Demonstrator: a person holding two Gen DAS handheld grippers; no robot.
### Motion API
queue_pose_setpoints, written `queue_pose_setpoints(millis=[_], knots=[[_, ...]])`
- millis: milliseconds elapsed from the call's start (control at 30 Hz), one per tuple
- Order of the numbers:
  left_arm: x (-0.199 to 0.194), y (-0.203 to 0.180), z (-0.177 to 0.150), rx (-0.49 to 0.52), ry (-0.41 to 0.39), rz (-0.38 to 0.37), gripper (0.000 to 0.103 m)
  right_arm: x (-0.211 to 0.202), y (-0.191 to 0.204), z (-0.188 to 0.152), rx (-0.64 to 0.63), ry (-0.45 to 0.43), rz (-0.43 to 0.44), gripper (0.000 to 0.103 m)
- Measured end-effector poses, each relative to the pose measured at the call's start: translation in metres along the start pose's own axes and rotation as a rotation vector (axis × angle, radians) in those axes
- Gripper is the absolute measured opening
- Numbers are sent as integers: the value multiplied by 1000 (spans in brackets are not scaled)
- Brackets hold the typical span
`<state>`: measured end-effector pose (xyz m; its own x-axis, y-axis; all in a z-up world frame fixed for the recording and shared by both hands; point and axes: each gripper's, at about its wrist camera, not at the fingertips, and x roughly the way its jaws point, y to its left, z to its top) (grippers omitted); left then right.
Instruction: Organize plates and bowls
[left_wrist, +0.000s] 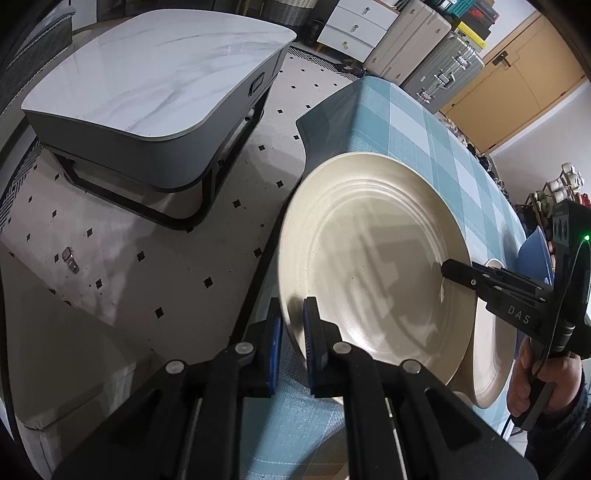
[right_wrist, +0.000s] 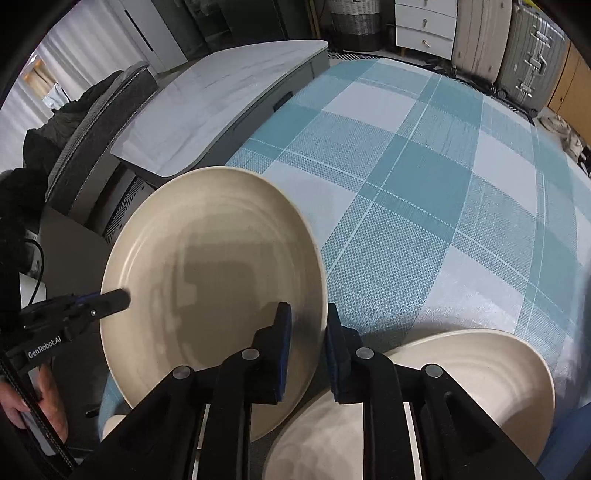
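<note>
The left gripper (left_wrist: 293, 321) is pointing steeply downward, its jaws clamping the near rim of a cream plate (left_wrist: 373, 258) between blue pads. The right gripper (right_wrist: 308, 332) is also pointing steeply down, its jaws pinching the opposite rim of the same plate. A hand (left_wrist: 543, 380) is gripping the right gripper's handle; another hand (right_wrist: 33, 402) is holding the left one.

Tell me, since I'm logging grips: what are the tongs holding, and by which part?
Both hold the cream plate by its rim: the left tongs at its near edge, the right tongs at the opposite edge.
</note>
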<state>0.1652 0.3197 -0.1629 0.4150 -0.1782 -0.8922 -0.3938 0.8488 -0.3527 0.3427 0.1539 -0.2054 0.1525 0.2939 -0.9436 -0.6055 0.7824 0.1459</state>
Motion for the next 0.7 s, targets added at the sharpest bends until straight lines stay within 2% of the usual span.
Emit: queue_pose_setpoints(millis=[400, 700], knots=[[-7, -4, 3, 0, -6, 33, 8, -15, 7, 1, 43, -44, 2, 13], [-25, -10, -2, 13, -22, 15, 9, -46, 5, -2, 46, -72, -1, 12]])
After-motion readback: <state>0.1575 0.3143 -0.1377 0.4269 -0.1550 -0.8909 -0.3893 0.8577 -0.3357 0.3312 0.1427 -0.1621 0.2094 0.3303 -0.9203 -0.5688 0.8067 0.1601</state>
